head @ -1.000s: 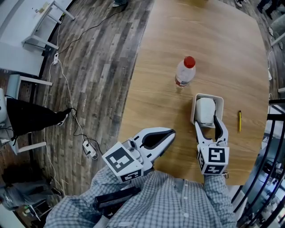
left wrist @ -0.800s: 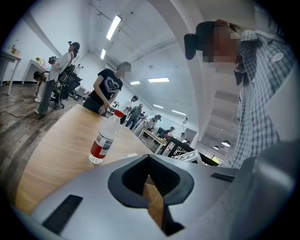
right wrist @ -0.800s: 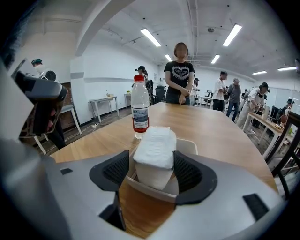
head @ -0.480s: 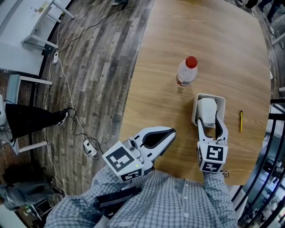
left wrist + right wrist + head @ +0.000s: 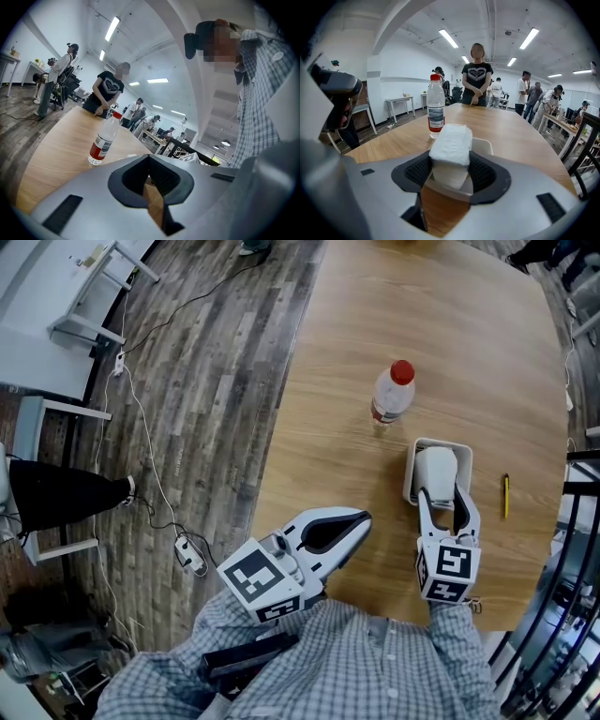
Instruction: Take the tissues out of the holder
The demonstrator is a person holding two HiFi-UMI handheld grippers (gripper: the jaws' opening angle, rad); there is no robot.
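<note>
While the right gripper reaches over the white holder on the wooden table, its jaws are closing around the folded tissue stack. The pads sit just beside its two sides, not visibly squeezing it. The stack stands upright inside the holder, near a red-capped water bottle. The left gripper hovers over the table's near edge, jaws together, holding nothing. A yellow pencil lies right of the holder.
</note>
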